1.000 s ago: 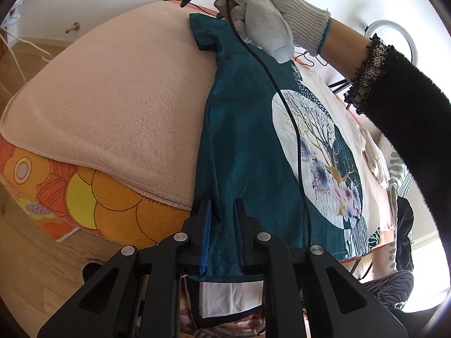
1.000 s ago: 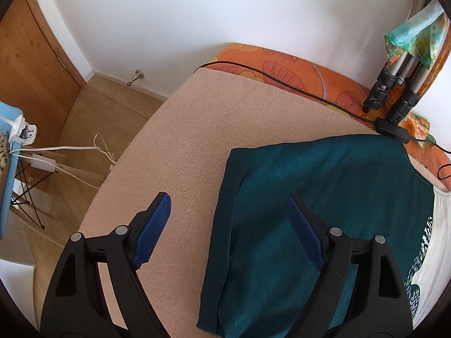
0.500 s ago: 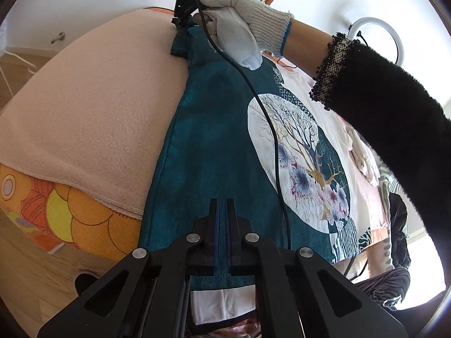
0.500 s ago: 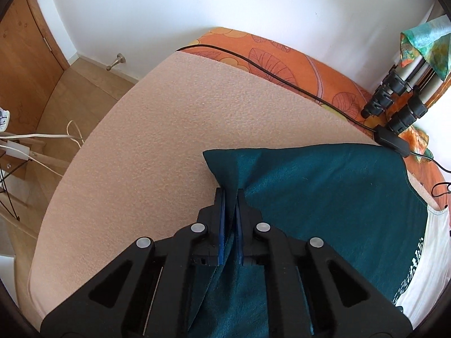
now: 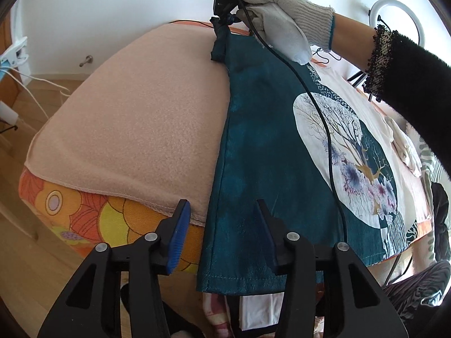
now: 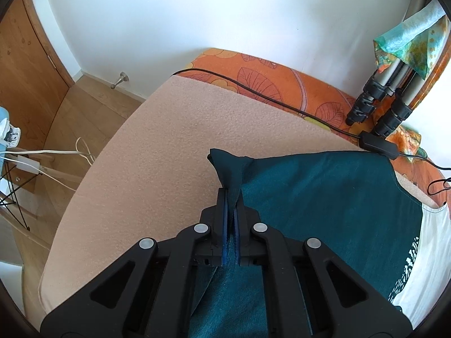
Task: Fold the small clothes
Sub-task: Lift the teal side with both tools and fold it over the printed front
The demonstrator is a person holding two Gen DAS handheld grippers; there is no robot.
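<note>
The teal printed satin garment (image 5: pixel 270 146) is stretched lengthwise away from the spread left hand-held gripper (image 5: pixel 222 236); its far sleeve is pinched by the right hand-held gripper (image 6: pixel 231 219).

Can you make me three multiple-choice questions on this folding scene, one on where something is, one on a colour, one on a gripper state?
1. Where does the teal garment lie?
A. on the wooden floor
B. on the peach blanket, hem hanging over the near edge
C. draped on the tripod

2. What colour are the pads on the left gripper?
A. blue
B. red
C. white

3. What is the right gripper doing?
A. hanging open above the blanket
B. resting shut on nothing
C. pinching the garment's raised sleeve corner

Answers: 1 B, the blanket shows beside and beyond it; 2 A, blue ribbed pads show; 3 C, cloth is bunched between its shut fingers.
</note>
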